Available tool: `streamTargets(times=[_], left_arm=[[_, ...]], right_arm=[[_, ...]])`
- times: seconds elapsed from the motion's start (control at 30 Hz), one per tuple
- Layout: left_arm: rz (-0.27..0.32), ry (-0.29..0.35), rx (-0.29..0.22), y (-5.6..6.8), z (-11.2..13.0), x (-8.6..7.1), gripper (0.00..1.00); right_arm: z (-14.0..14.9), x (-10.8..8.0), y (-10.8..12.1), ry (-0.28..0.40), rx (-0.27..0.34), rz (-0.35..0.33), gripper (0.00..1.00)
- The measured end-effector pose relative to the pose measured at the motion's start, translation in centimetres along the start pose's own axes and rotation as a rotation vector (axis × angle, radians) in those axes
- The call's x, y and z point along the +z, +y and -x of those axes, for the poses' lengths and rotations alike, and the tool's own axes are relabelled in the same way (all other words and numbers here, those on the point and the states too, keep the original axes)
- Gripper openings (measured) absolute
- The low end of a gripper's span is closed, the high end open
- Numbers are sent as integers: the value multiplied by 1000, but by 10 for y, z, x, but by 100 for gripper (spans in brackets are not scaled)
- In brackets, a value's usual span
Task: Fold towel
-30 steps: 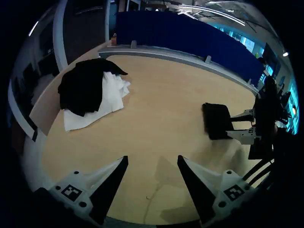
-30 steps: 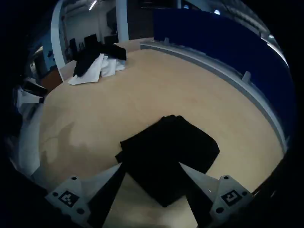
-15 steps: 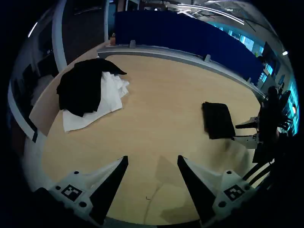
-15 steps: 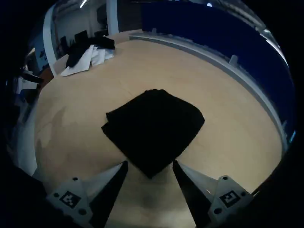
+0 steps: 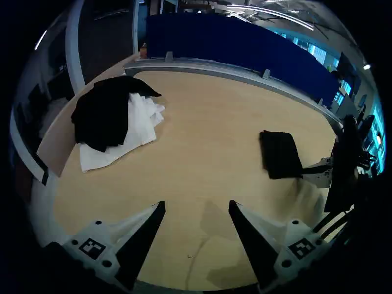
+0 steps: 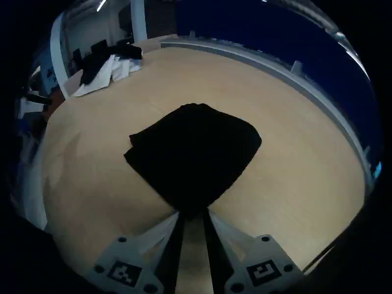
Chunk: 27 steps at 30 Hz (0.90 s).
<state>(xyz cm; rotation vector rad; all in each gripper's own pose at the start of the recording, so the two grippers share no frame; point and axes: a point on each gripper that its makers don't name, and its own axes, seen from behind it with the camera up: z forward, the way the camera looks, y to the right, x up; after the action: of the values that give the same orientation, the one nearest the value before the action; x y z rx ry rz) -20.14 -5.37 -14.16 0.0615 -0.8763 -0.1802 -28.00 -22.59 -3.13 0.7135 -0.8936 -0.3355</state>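
**Left gripper view.** Your left gripper [image 5: 196, 203] hangs over the near edge of the desk [image 5: 210, 117]. Its fingers [image 5: 142, 230] are spread wide, with nothing between them but bare wood. The folded black towel [image 5: 280, 154] lies flat near the right end of the desk, well apart from this gripper. Your other gripper reaches in from the right edge and meets the towel's near side. A pile of black and white cloth [image 5: 112, 117] sits at the far left corner, the black piece draped over the white ones. A blue partition [image 5: 235, 41] runs along the far edge behind a grey rail.

**Right gripper view.** Your right gripper [image 6: 192, 214] is level with the desk top and points at the towel's nearest corner. Its fingers [image 6: 171, 240] are drawn almost together, leaving a narrow slot. The tips pinch that corner from either side. The rest of the towel spreads away from the tips as a rounded, roughly square slab, with a stepped fold edge on its left side. It rests on the desk between the near edge and the middle. The cloth pile appears small at the far left corner, well apart from the towel.
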Motion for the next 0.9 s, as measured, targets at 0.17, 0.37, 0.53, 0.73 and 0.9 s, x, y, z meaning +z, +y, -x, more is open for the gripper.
streamTargets(times=[0.17,0.37,0.53,0.73,0.9], left_arm=[[2,-1,2,1,0,2,96],[4,-2,4,2,-1,3,96],[6,-2,9,3,-2,0,96],[13,5,15,7,-8,-4,96],[22,22,26,13,-17,-5,96]], right_arm=[[-3,-2,1,6,15,-1,17],[-4,-2,3,11,31,-1,9],[-8,-6,4,21,32,3,8],[-27,-22,4,68,20,5,7],[-59,-46,6,131,1,14,7]])
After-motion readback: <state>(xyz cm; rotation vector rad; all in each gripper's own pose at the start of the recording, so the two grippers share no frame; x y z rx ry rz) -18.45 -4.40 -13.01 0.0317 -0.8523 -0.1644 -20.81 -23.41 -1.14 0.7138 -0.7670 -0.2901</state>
